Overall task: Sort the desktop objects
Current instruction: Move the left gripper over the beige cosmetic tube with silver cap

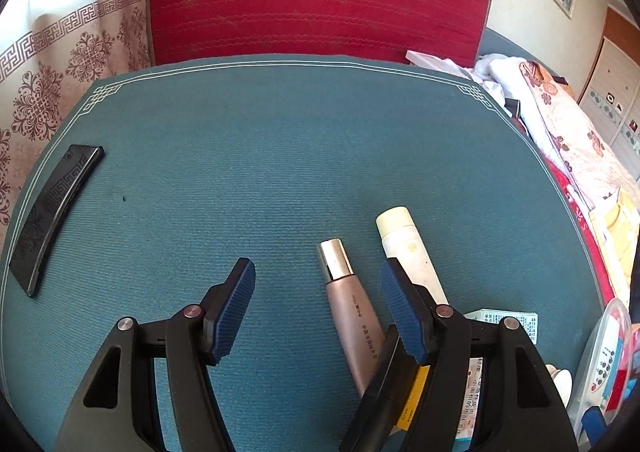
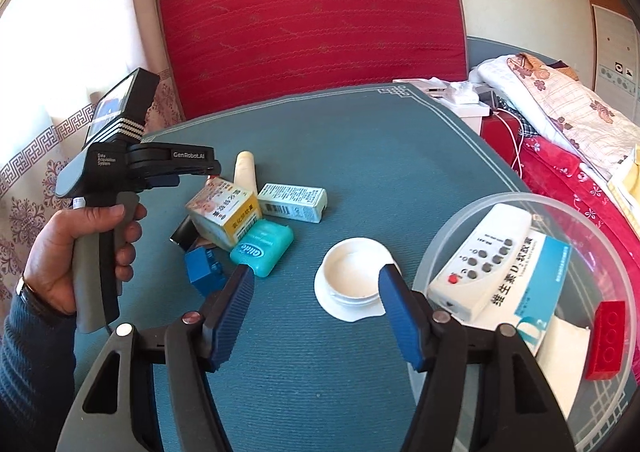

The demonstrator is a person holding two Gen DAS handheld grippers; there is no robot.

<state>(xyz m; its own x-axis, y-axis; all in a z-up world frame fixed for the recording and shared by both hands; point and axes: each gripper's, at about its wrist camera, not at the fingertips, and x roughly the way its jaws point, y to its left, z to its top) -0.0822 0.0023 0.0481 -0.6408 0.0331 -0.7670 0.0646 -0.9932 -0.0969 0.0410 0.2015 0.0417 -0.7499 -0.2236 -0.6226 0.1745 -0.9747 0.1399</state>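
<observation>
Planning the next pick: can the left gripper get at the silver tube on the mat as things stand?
Probably yes. The left gripper is open, and the silver tube lies between its fingers. The white tube lies close beside it, behind the right-hand finger, and could get nudged.

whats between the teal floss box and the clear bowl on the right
In the right wrist view, a small white jar sits on the mat between the teal floss box and the clear bowl; the rest is bare mat.
</observation>
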